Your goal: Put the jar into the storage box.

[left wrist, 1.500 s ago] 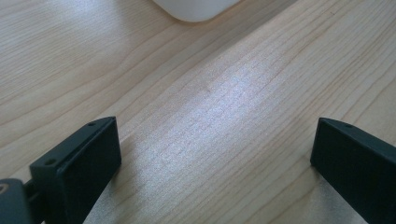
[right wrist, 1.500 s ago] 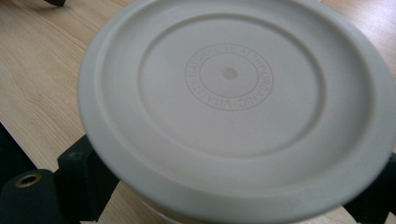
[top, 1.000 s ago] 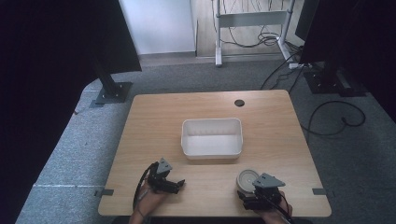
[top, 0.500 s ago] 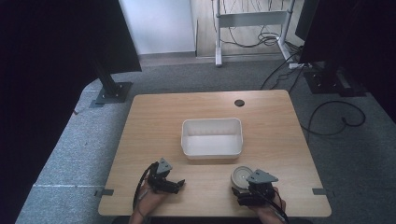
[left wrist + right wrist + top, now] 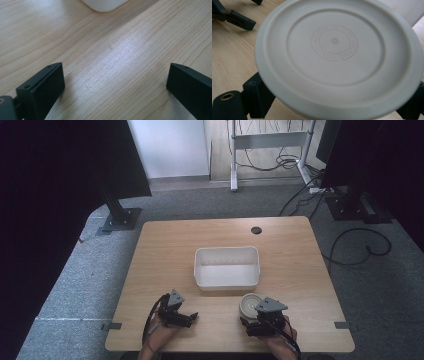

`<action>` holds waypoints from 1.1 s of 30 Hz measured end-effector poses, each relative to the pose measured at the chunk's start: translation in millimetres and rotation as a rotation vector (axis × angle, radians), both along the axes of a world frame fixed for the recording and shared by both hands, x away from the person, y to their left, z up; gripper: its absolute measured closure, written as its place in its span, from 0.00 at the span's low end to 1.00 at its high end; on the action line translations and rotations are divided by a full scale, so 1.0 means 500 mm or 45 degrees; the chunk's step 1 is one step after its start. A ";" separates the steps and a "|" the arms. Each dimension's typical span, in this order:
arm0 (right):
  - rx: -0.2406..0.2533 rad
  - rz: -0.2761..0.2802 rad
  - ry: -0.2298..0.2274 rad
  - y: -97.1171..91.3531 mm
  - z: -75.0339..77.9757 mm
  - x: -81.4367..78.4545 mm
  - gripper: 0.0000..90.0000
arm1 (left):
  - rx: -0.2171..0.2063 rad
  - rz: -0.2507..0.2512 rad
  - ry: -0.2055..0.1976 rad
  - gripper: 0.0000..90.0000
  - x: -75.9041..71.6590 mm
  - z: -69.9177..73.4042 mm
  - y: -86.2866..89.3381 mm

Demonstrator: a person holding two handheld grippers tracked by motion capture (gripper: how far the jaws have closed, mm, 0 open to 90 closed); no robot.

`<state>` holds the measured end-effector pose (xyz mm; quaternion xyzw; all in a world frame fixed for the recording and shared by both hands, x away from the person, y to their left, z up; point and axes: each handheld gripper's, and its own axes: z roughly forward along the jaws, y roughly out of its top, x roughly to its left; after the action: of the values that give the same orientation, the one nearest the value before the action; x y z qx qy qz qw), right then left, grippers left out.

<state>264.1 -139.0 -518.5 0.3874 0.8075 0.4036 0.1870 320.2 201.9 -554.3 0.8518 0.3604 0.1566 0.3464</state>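
Bin (image 5: 105,5) cut by top edge; lid (image 5: 339,57) hides right claw tips.

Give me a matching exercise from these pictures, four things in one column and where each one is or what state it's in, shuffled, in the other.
Things:
1. white bin
2. round white container
3. left gripper
4. dark round hole

Places or states:
A. jaws wide apart over bare wood
B. near the far edge of the table
C. middle of the table, nothing inside
D. between the jaws of the right gripper

Pairs: 1-C, 2-D, 3-A, 4-B
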 end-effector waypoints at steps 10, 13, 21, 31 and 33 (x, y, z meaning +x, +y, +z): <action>0.017 0.002 -0.002 0.012 0.004 0.016 0.11 | 0.000 0.000 0.000 0.02 0.000 0.000 0.000; 0.021 0.001 -0.001 0.015 0.005 0.021 0.11 | 0.000 0.000 0.000 0.02 0.000 0.000 0.000; 0.025 0.004 -0.006 0.027 0.011 0.035 0.11 | 0.001 0.000 0.000 0.02 0.000 0.000 0.000; 0.041 0.013 -0.022 0.044 0.023 0.055 0.11 | 0.001 0.000 0.000 0.02 0.000 0.000 0.000; 0.047 0.014 -0.026 0.047 0.027 0.059 0.11 | 0.001 0.000 0.000 0.02 0.000 0.000 0.000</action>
<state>293.6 -115.4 -504.9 0.3823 0.8000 0.4234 0.1859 320.2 201.9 -554.3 0.8520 0.3603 0.1566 0.3461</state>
